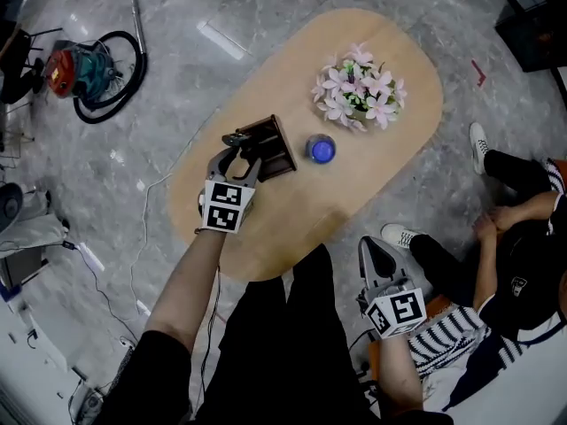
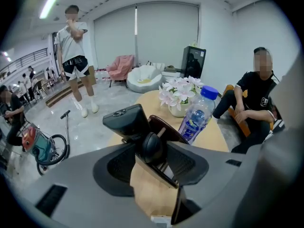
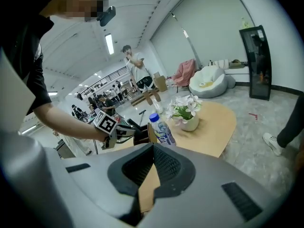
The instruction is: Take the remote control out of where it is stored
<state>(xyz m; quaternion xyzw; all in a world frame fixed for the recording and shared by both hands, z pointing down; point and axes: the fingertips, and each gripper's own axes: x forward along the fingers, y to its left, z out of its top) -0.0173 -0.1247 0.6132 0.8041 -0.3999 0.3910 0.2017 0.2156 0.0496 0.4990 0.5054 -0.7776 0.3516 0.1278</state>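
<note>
Reaching over the wooden bench (image 1: 381, 162), the left gripper (image 1: 237, 145) straddles the black remote control (image 2: 124, 120), fingers (image 2: 114, 167) spread wide, gripping nothing; the remote stands in its dark wooden holder (image 1: 276, 149), not yet lifted out; the right gripper (image 1: 379, 257) hangs closed, empty, beside the bench.

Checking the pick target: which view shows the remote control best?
Left gripper view: the remote control stands close between the open jaws. Head view: the left gripper mostly covers it. Right gripper view: far off, tiny.
</note>
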